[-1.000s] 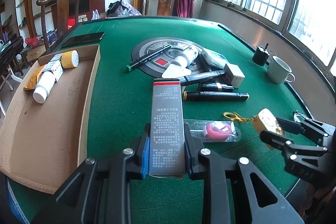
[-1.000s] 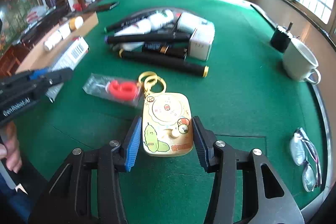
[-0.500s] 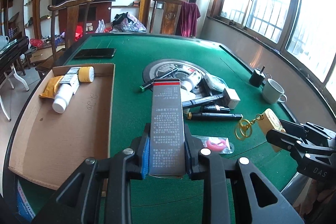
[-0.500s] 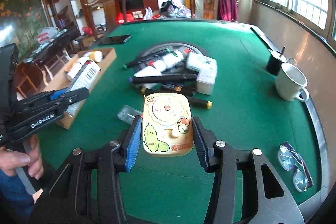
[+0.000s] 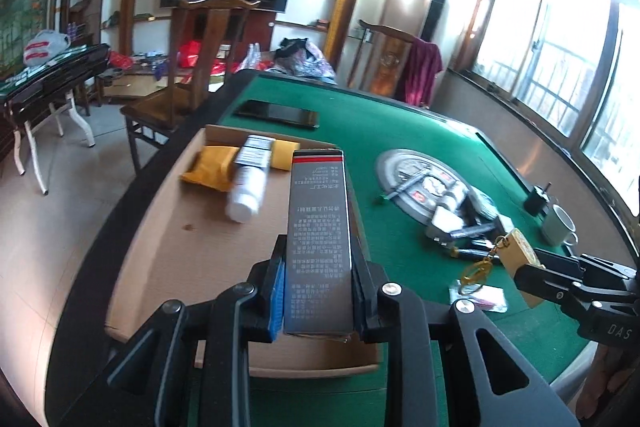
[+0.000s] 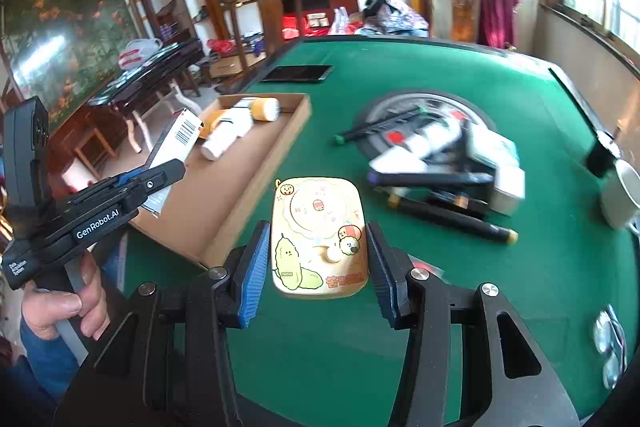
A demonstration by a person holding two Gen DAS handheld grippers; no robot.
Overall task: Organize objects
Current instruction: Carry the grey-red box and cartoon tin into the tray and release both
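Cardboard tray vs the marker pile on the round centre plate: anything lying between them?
No. In the right wrist view, only bare green felt separates the cardboard tray from the marker pile.

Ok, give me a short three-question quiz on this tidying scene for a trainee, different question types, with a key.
1. True or false: the left gripper is clamped on a grey box.
2. What does the right gripper hold? A) white mug B) yellow cartoon tag C) black marker
3. Fill in: the white bottle lies inside the cardboard ____.

Key: 1 true. 2 B, the yellow cartoon tag; the white mug and black marker are on the green table. 3 tray.
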